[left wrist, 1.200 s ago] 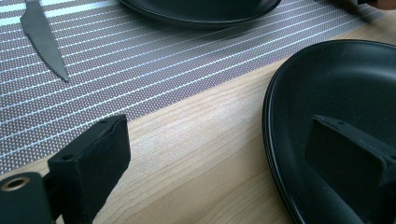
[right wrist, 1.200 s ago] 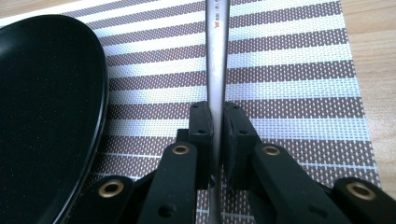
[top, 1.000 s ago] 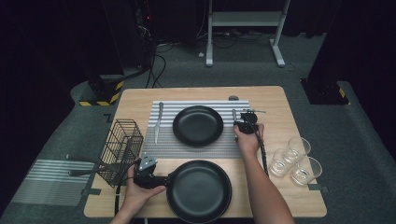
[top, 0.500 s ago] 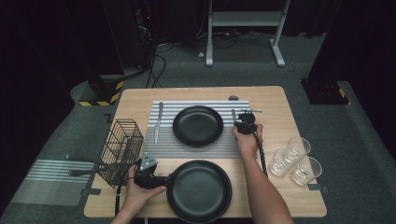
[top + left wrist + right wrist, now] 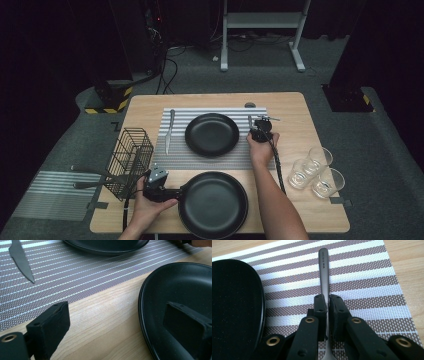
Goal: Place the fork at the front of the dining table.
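My right gripper is shut on the thin handle of a metal utensil that lies on the striped placemat, just right of the far black plate. In the high view this gripper sits by that plate's right edge. My left gripper is open. Its jaws straddle the left rim of the near black plate, one jaw over the wood and the other over the plate's inside. From above, the left gripper is at the left edge of the near plate.
A knife lies on the placemat left of the far plate. A black wire basket stands at the table's left edge. Three clear glasses stand at the right. Bare wood lies beyond the placemat's right side.
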`<action>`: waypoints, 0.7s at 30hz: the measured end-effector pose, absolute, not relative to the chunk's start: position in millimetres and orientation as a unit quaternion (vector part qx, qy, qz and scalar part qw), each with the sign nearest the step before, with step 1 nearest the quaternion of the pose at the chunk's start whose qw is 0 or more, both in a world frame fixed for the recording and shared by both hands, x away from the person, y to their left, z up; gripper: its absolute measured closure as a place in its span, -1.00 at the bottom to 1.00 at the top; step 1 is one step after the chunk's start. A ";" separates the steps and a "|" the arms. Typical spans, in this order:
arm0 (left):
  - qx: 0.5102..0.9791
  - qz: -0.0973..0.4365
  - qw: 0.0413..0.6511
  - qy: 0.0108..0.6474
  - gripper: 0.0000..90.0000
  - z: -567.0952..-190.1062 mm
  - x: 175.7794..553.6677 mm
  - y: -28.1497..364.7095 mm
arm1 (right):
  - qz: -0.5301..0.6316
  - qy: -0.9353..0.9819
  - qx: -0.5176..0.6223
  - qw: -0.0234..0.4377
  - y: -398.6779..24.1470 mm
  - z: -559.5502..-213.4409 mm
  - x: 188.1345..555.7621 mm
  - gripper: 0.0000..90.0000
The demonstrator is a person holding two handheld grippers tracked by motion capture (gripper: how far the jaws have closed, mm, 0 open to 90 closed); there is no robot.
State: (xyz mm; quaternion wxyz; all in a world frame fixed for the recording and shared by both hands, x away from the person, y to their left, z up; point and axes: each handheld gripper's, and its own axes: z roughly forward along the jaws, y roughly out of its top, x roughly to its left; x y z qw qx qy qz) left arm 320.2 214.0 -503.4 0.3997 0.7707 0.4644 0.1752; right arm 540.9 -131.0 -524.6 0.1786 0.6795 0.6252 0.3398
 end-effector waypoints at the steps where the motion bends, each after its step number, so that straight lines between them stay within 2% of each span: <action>1: 0.771 0.175 0.400 0.464 -0.83 -503.4 320.1 214.0 | 0.339 0.626 0.679 0.179 -130.9 -524.6 540.9 0.87; 4: 0.770 0.175 0.400 0.465 -0.83 -503.5 320.2 214.1 | 0.344 0.621 0.683 0.171 -132.6 -524.7 541.3 0.86; 11: 0.770 0.171 0.404 0.463 -0.82 -502.7 320.3 213.6 | 0.360 0.629 0.674 0.147 -135.0 -521.4 540.3 0.41; 12: 0.770 0.171 0.404 0.463 -0.82 -502.7 320.3 213.6 | 0.360 0.629 0.674 0.147 -135.0 -521.4 540.3 0.41; 13: 0.770 0.171 0.405 0.463 -0.82 -502.7 320.1 213.1 | 0.351 0.637 0.669 0.152 -133.2 -518.0 537.5 0.25; 18: 0.770 0.170 0.403 0.464 -0.82 -504.2 320.1 211.2 | 0.341 0.655 0.654 0.164 -130.3 -507.9 528.6 -0.16; 19: 0.772 0.169 0.402 0.462 -0.82 -503.9 320.1 211.1 | 0.341 0.655 0.654 0.164 -130.3 -507.9 528.6 -0.16; 20: 0.773 0.170 0.402 0.461 -0.82 -503.8 320.1 210.3 | 0.330 0.665 0.649 0.169 -130.5 -503.1 524.9 -0.38; 21: 0.772 0.170 0.402 0.461 -0.82 -503.9 320.1 209.8 | 0.329 0.669 0.645 0.169 -130.7 -501.4 523.7 -0.47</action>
